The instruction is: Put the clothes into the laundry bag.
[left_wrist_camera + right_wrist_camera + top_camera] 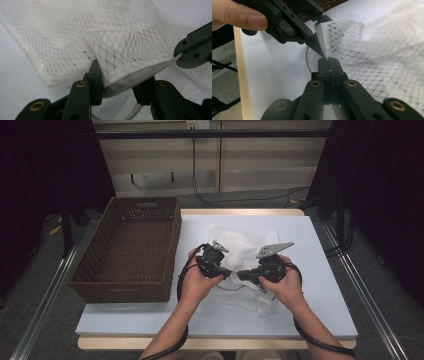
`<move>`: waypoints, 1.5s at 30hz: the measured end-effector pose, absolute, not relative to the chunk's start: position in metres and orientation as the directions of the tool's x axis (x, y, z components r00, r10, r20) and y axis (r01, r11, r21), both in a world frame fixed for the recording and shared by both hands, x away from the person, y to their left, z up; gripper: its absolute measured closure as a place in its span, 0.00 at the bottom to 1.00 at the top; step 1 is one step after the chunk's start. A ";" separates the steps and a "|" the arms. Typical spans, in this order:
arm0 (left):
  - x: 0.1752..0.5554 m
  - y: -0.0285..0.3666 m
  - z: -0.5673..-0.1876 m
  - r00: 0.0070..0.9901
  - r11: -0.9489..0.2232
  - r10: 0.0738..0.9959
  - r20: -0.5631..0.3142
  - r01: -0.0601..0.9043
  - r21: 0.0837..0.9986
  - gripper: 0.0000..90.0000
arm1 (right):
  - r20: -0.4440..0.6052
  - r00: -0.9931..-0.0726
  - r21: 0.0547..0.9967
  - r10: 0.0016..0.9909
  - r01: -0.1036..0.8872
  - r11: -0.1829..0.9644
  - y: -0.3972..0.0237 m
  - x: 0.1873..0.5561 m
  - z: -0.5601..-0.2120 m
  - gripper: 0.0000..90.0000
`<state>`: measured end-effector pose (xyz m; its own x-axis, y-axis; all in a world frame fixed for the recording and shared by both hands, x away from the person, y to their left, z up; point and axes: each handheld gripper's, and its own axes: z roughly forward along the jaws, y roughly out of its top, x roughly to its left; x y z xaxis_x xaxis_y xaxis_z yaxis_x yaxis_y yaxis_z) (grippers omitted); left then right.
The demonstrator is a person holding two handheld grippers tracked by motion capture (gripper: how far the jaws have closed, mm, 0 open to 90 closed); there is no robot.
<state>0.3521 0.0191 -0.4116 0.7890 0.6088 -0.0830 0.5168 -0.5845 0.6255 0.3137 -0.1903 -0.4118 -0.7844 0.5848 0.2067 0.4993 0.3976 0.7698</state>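
A white mesh bag [240, 245] lies crumpled on the white table top, its grey zipper strip [140, 75] lifted off the surface. My right gripper [328, 61] is shut on that strip, jaws pressed flat together with the tape running out between them. Facing it from the left, my left gripper [117, 87] straddles the same strip. One pad touches the tape and a gap still shows to the other pad. In the high view the two grippers, left [227, 272] and right [240, 275], meet tip to tip over the bag's near edge.
A brown wicker basket [125, 250] stands to the left of the table top, its inside bare. The white table cover [320, 270] has a wooden edge [243, 87] around it. Cables trail from both grippers past the person's forearms.
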 end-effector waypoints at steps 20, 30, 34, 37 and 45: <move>0.352 0.028 -0.402 0.720 -0.516 0.651 -0.239 0.651 0.557 0.98 | 0.247 -0.762 0.778 0.599 0.524 0.347 -0.201 0.305 -0.407 0.81; 0.349 0.029 -0.395 0.702 -0.501 0.657 -0.274 0.679 0.537 0.98 | 0.231 -0.779 0.767 0.583 0.515 0.383 -0.201 0.290 -0.408 1.00; 0.349 0.029 -0.396 0.698 -0.496 0.656 -0.289 0.687 0.532 0.98 | 0.235 -0.784 0.745 0.574 0.525 0.412 -0.193 0.289 -0.419 1.00; 0.348 0.028 -0.397 0.702 -0.502 0.646 -0.300 0.687 0.526 0.98 | 0.223 -0.777 0.726 0.589 0.535 0.432 -0.187 0.293 -0.431 1.00; 0.347 0.025 -0.401 0.708 -0.511 0.636 -0.307 0.684 0.520 0.98 | 0.182 -0.733 0.691 0.655 0.570 0.446 -0.185 0.306 -0.457 1.00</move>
<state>0.3469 0.0255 -0.4012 0.7082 0.6360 -0.3066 0.6843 -0.5114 0.5198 0.3065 -0.1847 -0.4572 -0.7334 0.6550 0.1820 0.5695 0.4459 0.6905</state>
